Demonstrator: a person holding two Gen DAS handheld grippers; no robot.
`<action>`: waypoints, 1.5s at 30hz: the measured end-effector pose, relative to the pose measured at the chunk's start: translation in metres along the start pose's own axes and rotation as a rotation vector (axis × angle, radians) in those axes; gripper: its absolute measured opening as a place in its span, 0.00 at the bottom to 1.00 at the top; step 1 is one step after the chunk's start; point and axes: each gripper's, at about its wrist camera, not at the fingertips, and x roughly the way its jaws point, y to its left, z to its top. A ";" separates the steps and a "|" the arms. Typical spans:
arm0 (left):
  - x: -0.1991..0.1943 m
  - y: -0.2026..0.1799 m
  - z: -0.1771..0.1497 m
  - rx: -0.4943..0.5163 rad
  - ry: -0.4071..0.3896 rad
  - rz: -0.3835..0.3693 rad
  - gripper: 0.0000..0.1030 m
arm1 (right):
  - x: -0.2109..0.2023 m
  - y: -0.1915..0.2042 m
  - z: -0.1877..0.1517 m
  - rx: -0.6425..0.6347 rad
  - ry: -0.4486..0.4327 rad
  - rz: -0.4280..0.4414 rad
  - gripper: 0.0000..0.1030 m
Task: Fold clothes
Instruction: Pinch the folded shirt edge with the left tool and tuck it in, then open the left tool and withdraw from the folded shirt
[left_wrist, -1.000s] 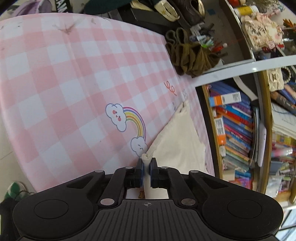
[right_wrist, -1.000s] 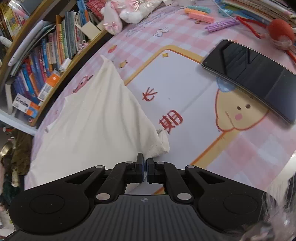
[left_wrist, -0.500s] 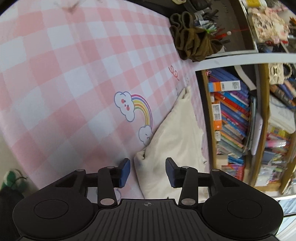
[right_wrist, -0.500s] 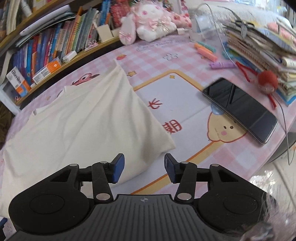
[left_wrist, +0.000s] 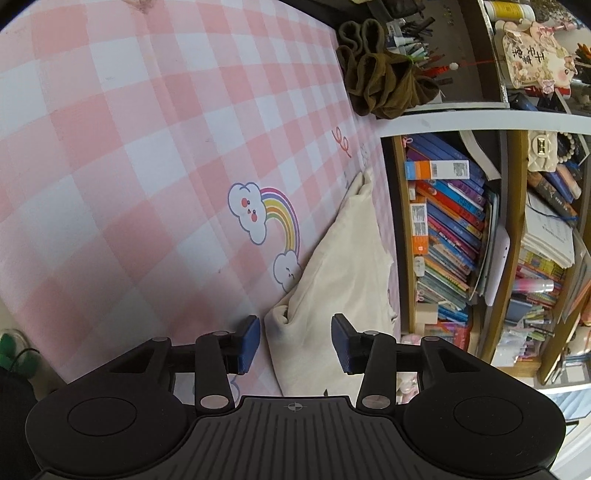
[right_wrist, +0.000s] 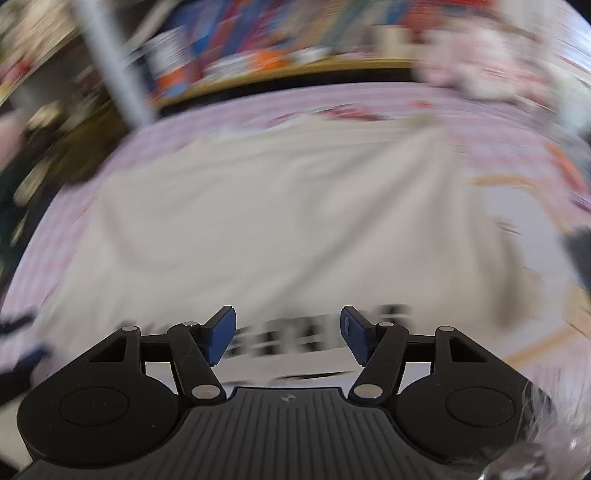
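A cream cloth garment (left_wrist: 340, 273) lies flat on the pink checked table cover (left_wrist: 129, 147), along its right side by the bookshelf. My left gripper (left_wrist: 295, 341) stands open, its blue pads either side of the garment's near corner without pressing it. In the right wrist view the picture is smeared by motion; the same cream garment (right_wrist: 266, 221) spreads wide across the cover. My right gripper (right_wrist: 288, 338) hovers over the garment's near edge, its jaws opening, with nothing gripped between the pads.
A bookshelf (left_wrist: 450, 236) packed with books runs along the table's right edge. An olive-brown cloth bundle (left_wrist: 380, 85) sits at the far corner among pens. A rainbow and cloud print (left_wrist: 266, 225) marks the cover next to the garment.
Both grippers were shut on corners of the garment and have let go and opened. The right gripper has swung fast sideways and rolled, and now faces the garment broadside. The left has barely moved.
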 end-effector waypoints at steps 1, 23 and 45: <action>0.000 0.000 0.001 -0.001 0.001 -0.003 0.42 | 0.003 0.015 0.002 -0.054 0.017 0.026 0.59; 0.005 -0.035 -0.003 0.124 -0.040 0.023 0.06 | 0.040 0.196 -0.008 -0.759 0.075 0.366 0.51; 0.048 -0.028 0.019 -0.063 0.135 -0.118 0.82 | 0.034 0.191 0.007 -0.692 0.059 0.417 0.03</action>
